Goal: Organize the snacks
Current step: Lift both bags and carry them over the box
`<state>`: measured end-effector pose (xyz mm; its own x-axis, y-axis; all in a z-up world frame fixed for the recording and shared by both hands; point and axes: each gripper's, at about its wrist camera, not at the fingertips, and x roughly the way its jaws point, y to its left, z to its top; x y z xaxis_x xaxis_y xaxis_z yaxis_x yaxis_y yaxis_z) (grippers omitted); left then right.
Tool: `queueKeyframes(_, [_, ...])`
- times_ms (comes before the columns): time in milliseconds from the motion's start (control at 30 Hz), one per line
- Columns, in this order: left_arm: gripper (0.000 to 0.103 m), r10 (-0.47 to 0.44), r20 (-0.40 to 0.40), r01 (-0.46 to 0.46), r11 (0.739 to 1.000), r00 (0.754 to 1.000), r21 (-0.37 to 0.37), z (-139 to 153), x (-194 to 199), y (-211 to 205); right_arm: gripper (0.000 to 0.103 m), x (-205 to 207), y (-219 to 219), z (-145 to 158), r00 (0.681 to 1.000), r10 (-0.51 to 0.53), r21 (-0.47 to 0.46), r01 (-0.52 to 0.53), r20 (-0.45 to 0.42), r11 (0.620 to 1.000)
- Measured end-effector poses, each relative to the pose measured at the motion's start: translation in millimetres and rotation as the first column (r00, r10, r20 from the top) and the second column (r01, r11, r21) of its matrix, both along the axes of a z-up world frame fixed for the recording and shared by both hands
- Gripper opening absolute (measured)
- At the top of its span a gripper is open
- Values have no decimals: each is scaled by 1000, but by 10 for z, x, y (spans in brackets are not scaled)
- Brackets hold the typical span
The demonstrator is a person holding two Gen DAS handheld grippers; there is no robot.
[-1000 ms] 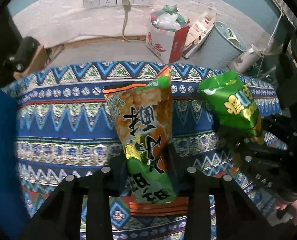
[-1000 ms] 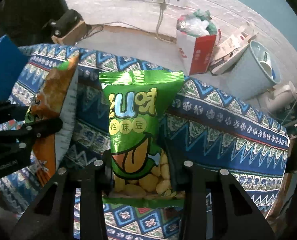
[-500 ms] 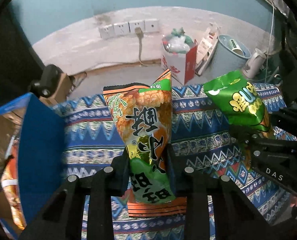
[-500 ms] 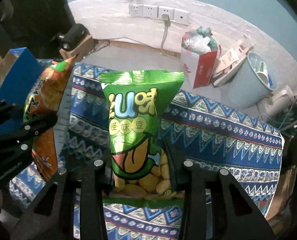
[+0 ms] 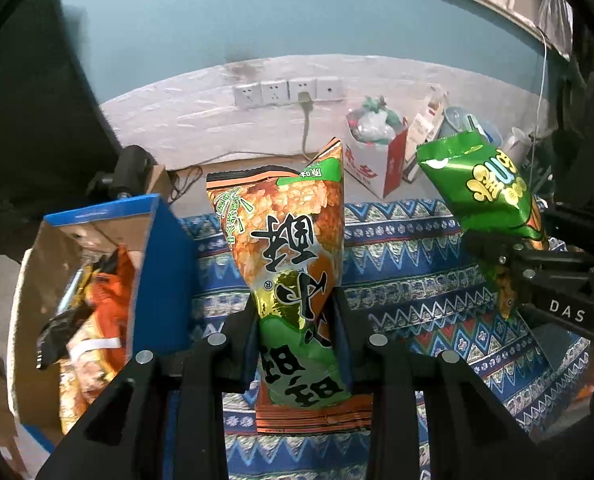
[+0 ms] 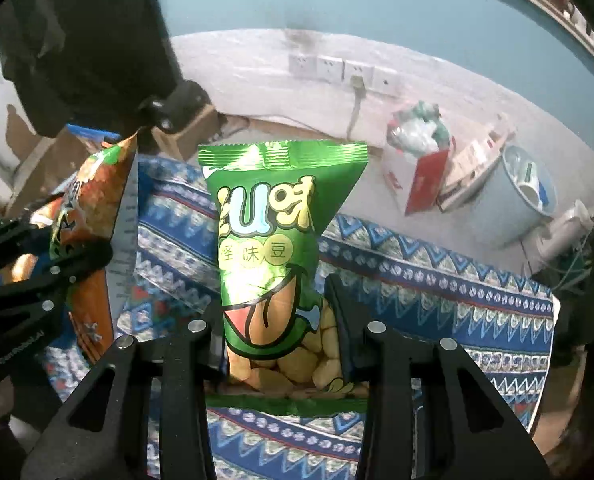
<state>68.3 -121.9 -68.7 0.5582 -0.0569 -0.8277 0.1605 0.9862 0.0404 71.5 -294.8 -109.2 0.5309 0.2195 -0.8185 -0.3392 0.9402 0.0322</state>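
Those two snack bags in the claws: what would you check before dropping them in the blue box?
1. Left gripper shut on orange bag: ok.
2. Right gripper shut on green bag: ok.
3. Both bags lifted off the patterned cloth: ok.
4. Blue box open on top: ok.
5. Room left inside, with snacks already there: cannot tell.

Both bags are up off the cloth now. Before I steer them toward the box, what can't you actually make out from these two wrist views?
- Blue box, left wrist view: its near end is cut off by the left tool; free room inside unclear.
- Packets in the box: blurred, uncountable.
- Orange bag: its bottom seam is hidden behind the tool.
- Green bag, right wrist view: the right tool covers its lower sides.
- Box in the right wrist view: hidden behind the orange bag.
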Motion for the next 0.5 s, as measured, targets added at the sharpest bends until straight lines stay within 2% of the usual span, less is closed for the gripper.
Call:
queueKeyframes(233, [32, 31, 53, -32, 999, 998, 14, 199, -169, 317, 37, -81, 345, 219, 998, 48, 19, -49, 34, 999])
queueKeyframes(500, [32, 73, 84, -74, 997, 994, 11, 329, -384, 752, 37, -106, 819, 331, 992, 115, 29, -117, 56, 993])
